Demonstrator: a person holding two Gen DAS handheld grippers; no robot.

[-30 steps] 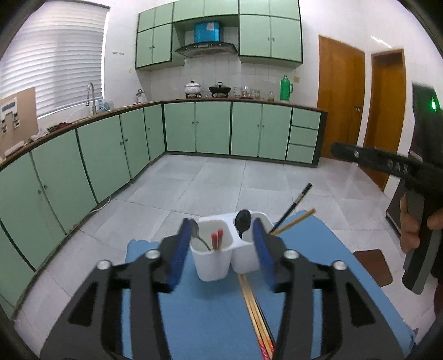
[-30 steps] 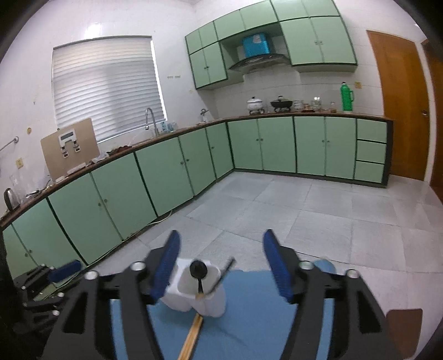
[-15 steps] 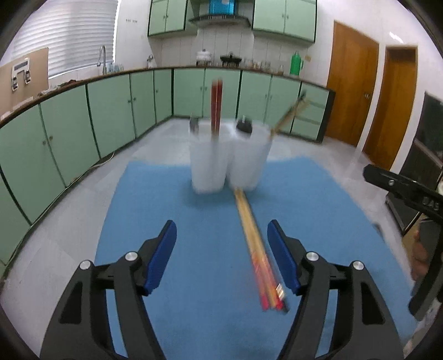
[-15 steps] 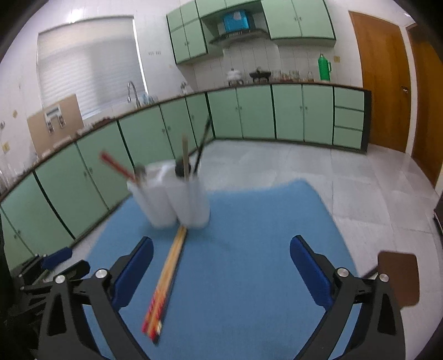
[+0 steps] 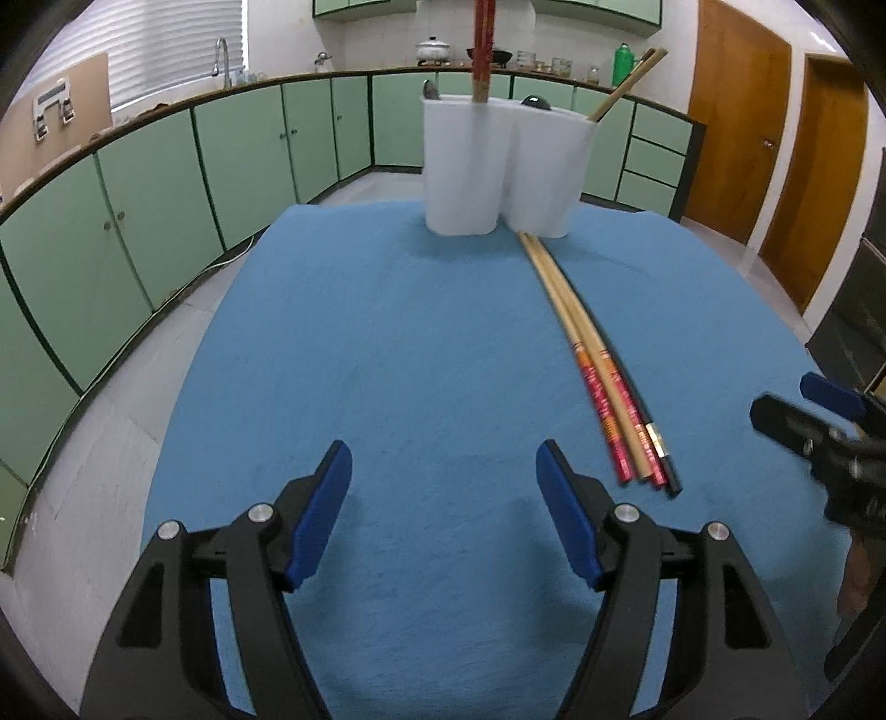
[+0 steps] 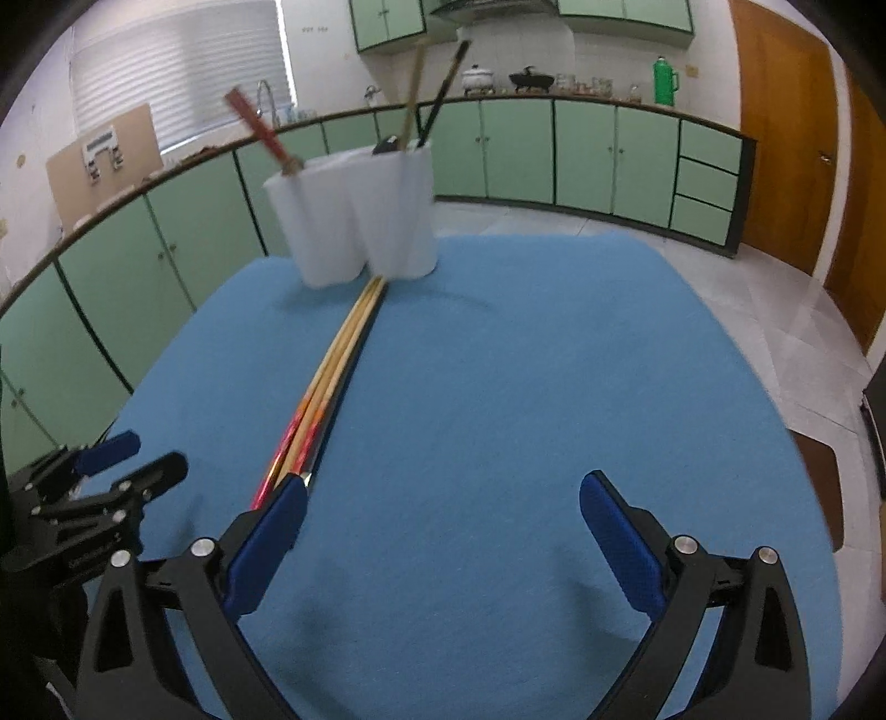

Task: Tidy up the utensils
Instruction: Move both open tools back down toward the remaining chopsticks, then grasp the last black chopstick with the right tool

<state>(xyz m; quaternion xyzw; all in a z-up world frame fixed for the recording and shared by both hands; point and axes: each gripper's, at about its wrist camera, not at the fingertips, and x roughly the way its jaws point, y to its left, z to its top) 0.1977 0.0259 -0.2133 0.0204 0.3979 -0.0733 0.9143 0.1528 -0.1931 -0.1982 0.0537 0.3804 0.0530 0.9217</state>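
Observation:
A white two-compartment holder [image 5: 498, 166] [image 6: 354, 221] stands at the far end of the blue cloth [image 5: 387, 360]. Red chopsticks [image 5: 482, 50] stick up from its left compartment; a wooden chopstick [image 5: 626, 83] and a dark spoon [image 5: 534, 101] are in the right one. Several loose chopsticks [image 5: 587, 354] [image 6: 326, 387] lie in a bundle on the cloth, running from the holder toward me. My left gripper [image 5: 442, 451] is open over bare cloth, left of the bundle. My right gripper [image 6: 443, 482] is wide open, its left finger just over the bundle's near ends, nothing between its fingers.
Green kitchen cabinets and a counter with pots and a green flask run along the walls. Tiled floor surrounds the cloth-covered table. Brown doors stand at the right. The left gripper [image 6: 111, 482] shows at the left edge of the right wrist view.
Both grippers have come down from above the holder to low over the cloth near its front. Both sets of jaws have widened, the right one most.

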